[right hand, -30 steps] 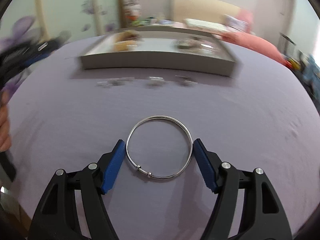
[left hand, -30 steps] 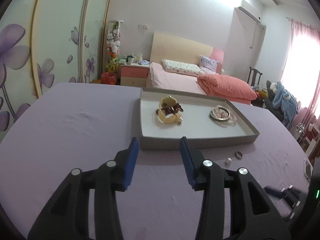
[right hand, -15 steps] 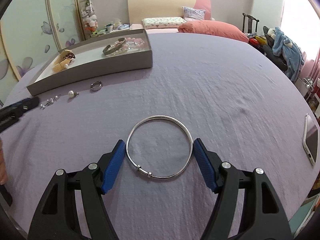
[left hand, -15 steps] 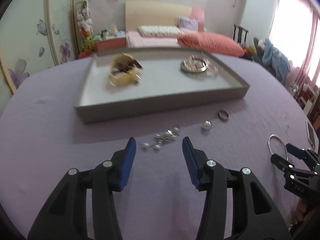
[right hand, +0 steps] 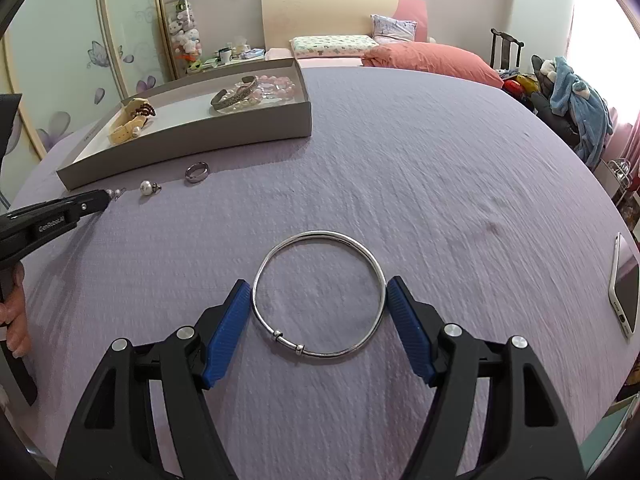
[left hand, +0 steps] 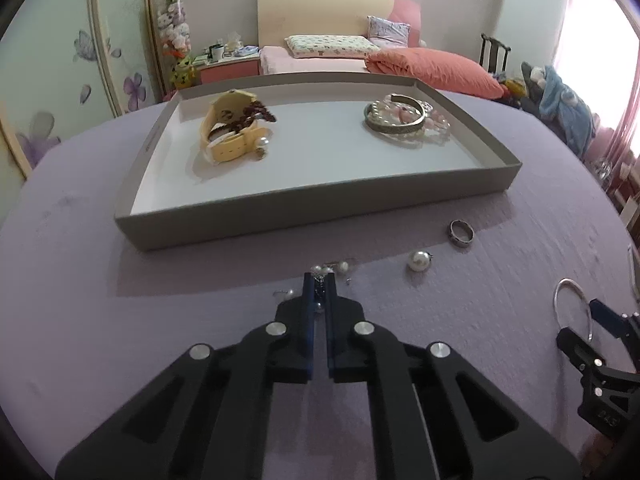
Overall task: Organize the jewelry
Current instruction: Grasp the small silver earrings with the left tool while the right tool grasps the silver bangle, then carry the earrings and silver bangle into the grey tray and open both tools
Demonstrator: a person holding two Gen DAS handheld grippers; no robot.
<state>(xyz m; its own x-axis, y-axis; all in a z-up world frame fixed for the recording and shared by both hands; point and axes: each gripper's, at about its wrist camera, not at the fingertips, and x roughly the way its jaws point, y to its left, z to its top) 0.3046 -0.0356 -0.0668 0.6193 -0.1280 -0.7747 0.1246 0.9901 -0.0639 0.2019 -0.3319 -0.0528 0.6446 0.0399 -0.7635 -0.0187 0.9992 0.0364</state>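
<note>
**Pearl piece pinched, bangle waiting between the pads**

The left gripper [left hand: 319,280] had its blue pads drawn together on a small pearl-and-chain piece [left hand: 330,269] lying on the purple cloth [right hand: 420,168] just in front of the grey tray [left hand: 320,216]. The right gripper [right hand: 318,308] stood spread wide, its pads flanking the silver bangle [right hand: 319,294] flat on the cloth, seemingly not squeezing it. A loose pearl earring [left hand: 418,261] and a ring [left hand: 461,233] lay near the tray's front wall. The step in hand looked like the pickup of the pearl piece; next it would need lifting over the wall and setting down beside the watch [left hand: 232,132]
</note>
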